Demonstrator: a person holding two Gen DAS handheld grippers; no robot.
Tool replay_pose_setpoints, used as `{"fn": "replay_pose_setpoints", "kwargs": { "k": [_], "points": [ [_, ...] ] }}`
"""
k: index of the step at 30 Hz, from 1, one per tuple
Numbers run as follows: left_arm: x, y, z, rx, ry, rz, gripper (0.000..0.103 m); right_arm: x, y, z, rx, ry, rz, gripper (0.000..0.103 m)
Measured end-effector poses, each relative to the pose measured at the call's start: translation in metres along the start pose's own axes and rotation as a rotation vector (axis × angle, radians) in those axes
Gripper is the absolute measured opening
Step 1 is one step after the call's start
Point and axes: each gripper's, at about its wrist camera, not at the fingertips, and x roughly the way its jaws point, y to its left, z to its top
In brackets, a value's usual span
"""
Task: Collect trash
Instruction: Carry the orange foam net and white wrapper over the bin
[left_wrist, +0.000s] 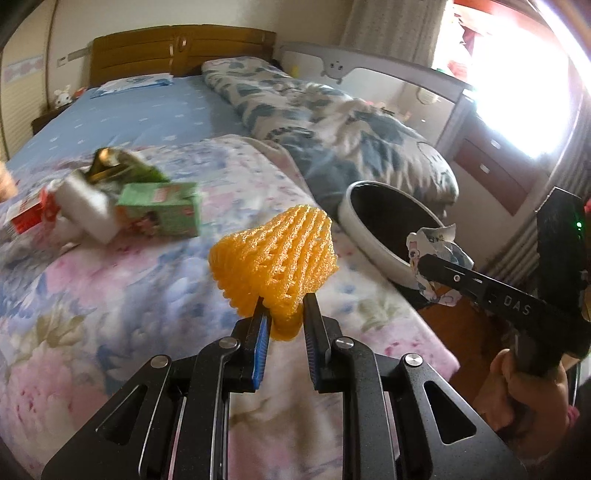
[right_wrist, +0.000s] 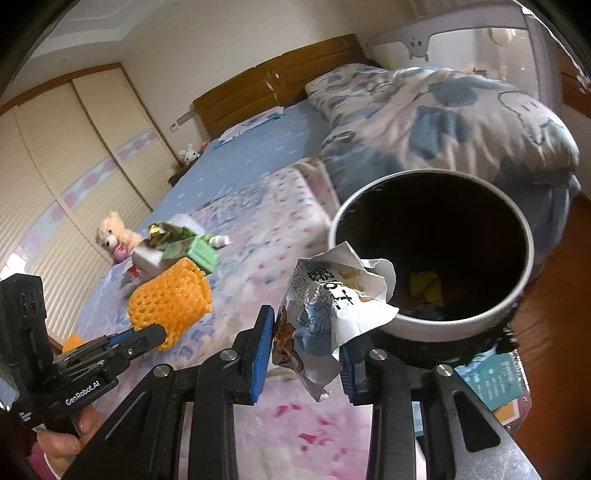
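Observation:
My left gripper (left_wrist: 283, 308) is shut on an orange foam fruit net (left_wrist: 275, 266) and holds it above the floral blanket; the net also shows in the right wrist view (right_wrist: 170, 301). My right gripper (right_wrist: 308, 334) is shut on a crumpled white snack wrapper (right_wrist: 332, 306), held at the near rim of the white trash bin (right_wrist: 424, 326) with a dark inside. The bin stands beside the bed in the left wrist view (left_wrist: 364, 236), and the wrapper (left_wrist: 439, 254) is over its rim. More trash lies on the bed: a green carton (left_wrist: 160, 214), a white block (left_wrist: 86, 206), a red-and-white box (left_wrist: 31, 214).
A rolled blue-patterned duvet (left_wrist: 332, 122) lies along the bed's right side behind the bin. A teddy bear (right_wrist: 114, 236) sits at the bed's far edge. A wooden headboard (left_wrist: 181, 51) is at the back. Books (right_wrist: 495, 380) lie on the wooden floor by the bin.

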Motion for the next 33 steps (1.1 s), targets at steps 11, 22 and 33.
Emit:
{"fn": "replay_pose_setpoints", "kwargs": {
  "k": [11,22,33],
  "points": [
    [0.020,-0.050,0.020,0.094,0.004,-0.052,0.016,-0.016,-0.039,0.019,0.032,-0.034,-0.051,0.032],
    [0.048,-0.084,0.042,0.147,0.031,-0.071,0.016,-0.016,-0.075,0.037,0.067,-0.025,-0.053,0.032],
    [0.070,-0.104,0.057,0.173,0.040,-0.064,0.016,-0.007,-0.098,0.051,0.100,0.002,-0.042,0.032]
  ]
}}
